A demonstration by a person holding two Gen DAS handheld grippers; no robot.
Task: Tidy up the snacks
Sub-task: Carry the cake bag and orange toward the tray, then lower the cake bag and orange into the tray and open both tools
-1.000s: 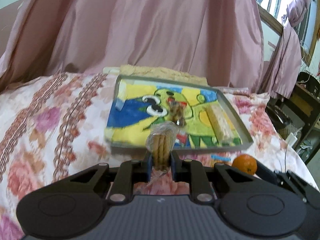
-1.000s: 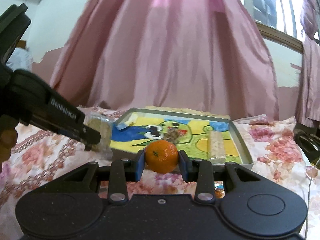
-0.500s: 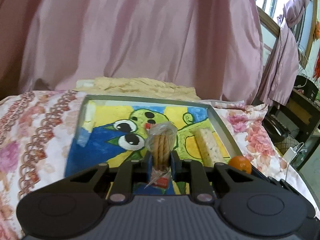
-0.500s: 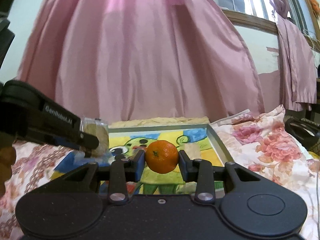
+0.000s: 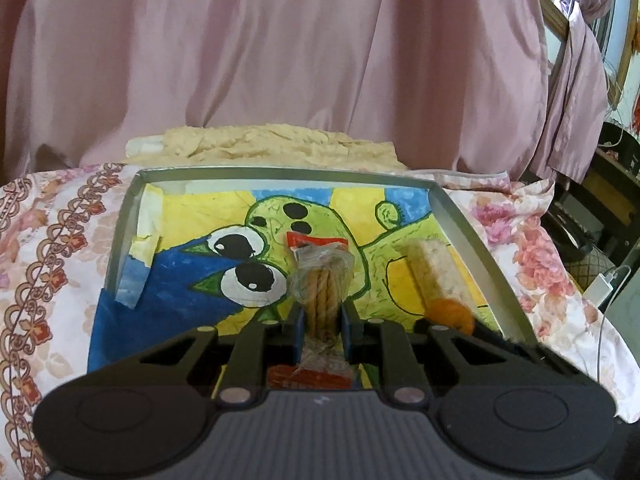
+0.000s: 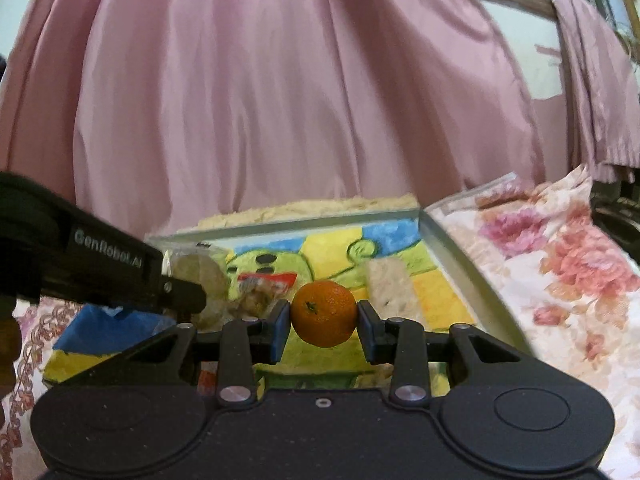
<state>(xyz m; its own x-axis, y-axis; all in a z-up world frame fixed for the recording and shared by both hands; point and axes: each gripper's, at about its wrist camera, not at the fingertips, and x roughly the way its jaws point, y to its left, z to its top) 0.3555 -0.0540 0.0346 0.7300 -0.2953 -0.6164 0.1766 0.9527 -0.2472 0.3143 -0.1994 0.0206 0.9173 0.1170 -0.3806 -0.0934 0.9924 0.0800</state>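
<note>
Now advanced over the tray (image 5: pixel 460 216) from the bed's (image 5: pixel 52 240) near edge. Left gripper (image 5: pixel 322 312) jaws pinching a biscuit pack (image 5: pixel 322 284), right gripper (image 6: pixel 323 320) jaws pinching an orange (image 6: pixel 323 314); both poised above the tray, probably ready for lowering and release.

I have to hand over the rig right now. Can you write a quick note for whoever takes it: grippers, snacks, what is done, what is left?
Left gripper: shut on a clear bag of twisted biscuits, held over the tray.
Right gripper: shut on a tangerine, also over the tray.
In the tray already: a pale rice bar on the right side and a red-topped snack bag near the middle.
Done: both snacks picked up and brought over the tray.
Left: set both down in bare spots, then release.
</note>
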